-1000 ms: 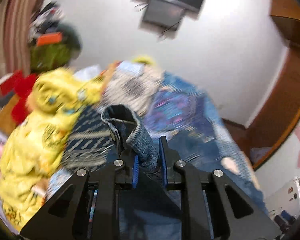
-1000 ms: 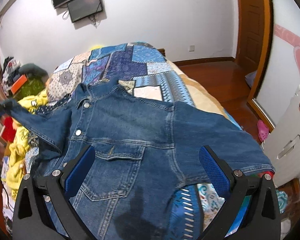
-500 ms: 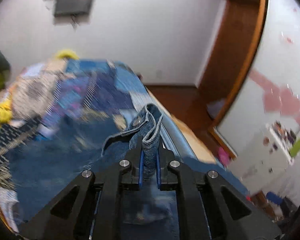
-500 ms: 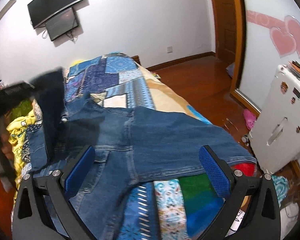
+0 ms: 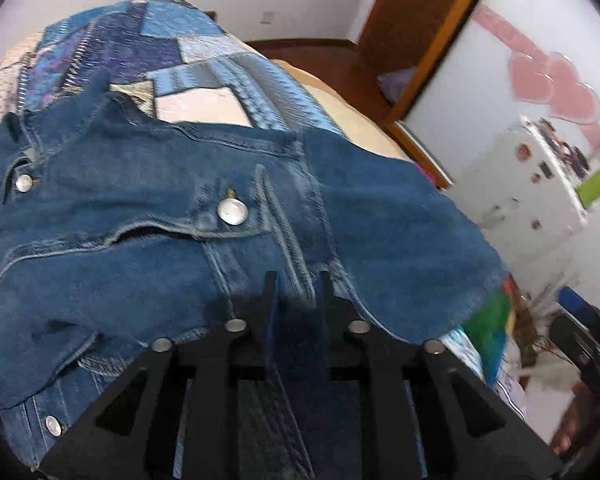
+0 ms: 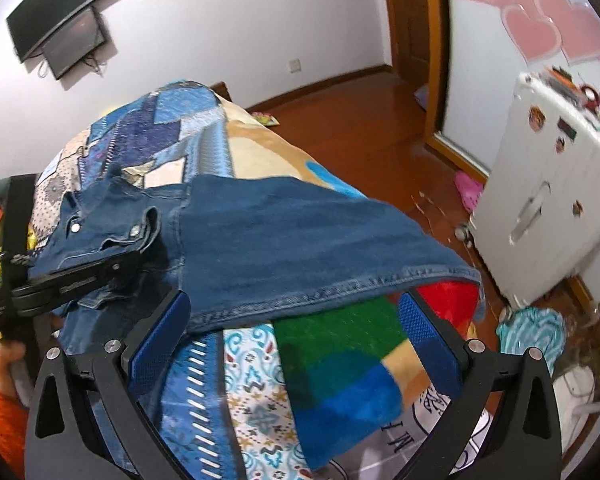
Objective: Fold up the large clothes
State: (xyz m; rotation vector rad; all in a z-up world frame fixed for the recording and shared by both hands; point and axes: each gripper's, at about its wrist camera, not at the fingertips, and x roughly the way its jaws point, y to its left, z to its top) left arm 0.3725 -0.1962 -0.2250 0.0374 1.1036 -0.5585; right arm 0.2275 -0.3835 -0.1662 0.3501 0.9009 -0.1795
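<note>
Denim jacket: the denim jacket (image 5: 148,216) lies spread on the patchwork bedspread (image 6: 172,120), filling the centre of the left wrist view; one sleeve (image 6: 300,240) stretches toward the lower right of the right wrist view, its cuff hem at the bed's edge.
Left gripper: the left gripper (image 5: 296,292) sits low centre of its frame, its fingers (image 5: 269,300) clenched on a fold of denim; in the right wrist view it reaches in from the left edge onto the jacket front.
Right gripper: the right gripper (image 6: 296,320) has its blue-padded fingers (image 6: 424,332) spread wide and released, grasping nothing, just below the sleeve hem.
Change: half a second ago the left gripper held the cuff raised above the bed; now that cloth is down on the jacket front. The right gripper has come nearer the sleeve hem.
Surroundings: a white cabinet (image 6: 548,208) stands at the right.
</note>
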